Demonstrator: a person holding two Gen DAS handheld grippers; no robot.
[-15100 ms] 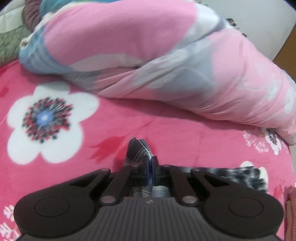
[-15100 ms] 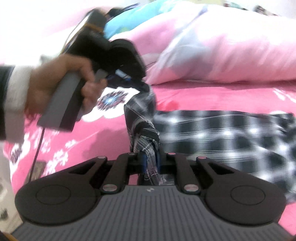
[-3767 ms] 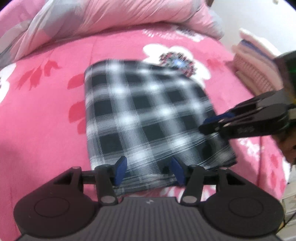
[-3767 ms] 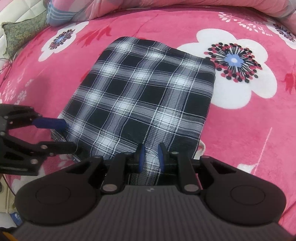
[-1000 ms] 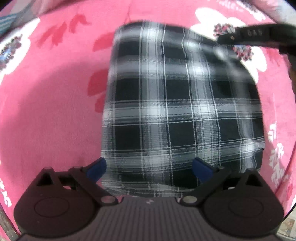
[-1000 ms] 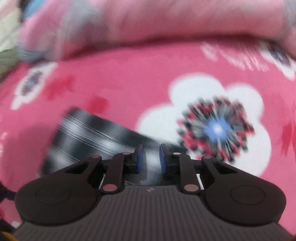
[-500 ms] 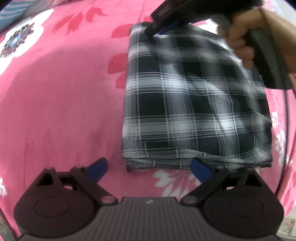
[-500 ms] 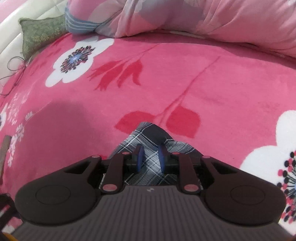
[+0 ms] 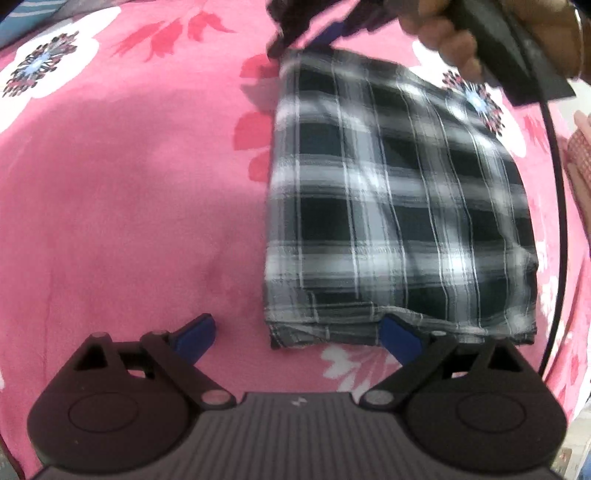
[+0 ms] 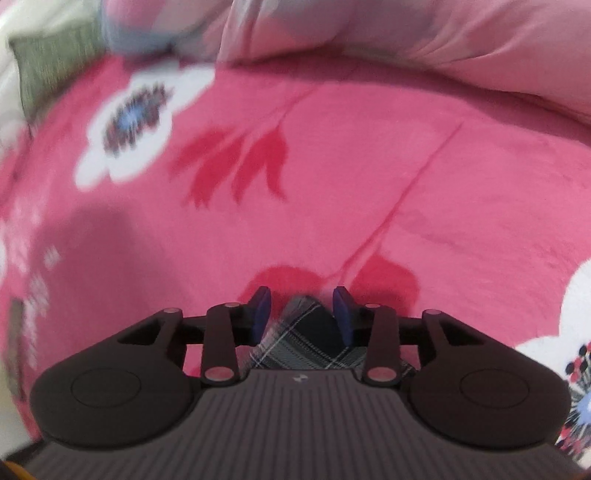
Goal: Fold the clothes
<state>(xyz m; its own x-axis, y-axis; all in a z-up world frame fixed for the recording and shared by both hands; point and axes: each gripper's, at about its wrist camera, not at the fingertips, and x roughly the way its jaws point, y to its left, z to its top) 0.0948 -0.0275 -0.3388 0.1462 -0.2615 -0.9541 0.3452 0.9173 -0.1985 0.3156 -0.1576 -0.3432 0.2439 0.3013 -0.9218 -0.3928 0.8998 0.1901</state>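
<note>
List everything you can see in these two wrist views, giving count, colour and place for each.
Folded plaid garment: one, black, white and grey, on the blanket.
Fleece blanket: one, pink with white flowers, under everything.
Quilt: one, pale pink and grey, bunched beyond the blanket.
Cushion: one, green, far left corner.
Left gripper: fingers wide open at the garment's near edge.
Right gripper: fingers opening around the garment's far corner.
Hand: one, holding the right gripper.

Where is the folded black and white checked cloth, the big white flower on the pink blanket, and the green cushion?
Folded black-and-white checked cloth (image 9: 399, 206): left wrist view, middle of its top face.
White flower on the pink blanket (image 10: 136, 122): right wrist view, its dark centre.
Green cushion (image 10: 55, 70): right wrist view, its front face, blurred.
</note>
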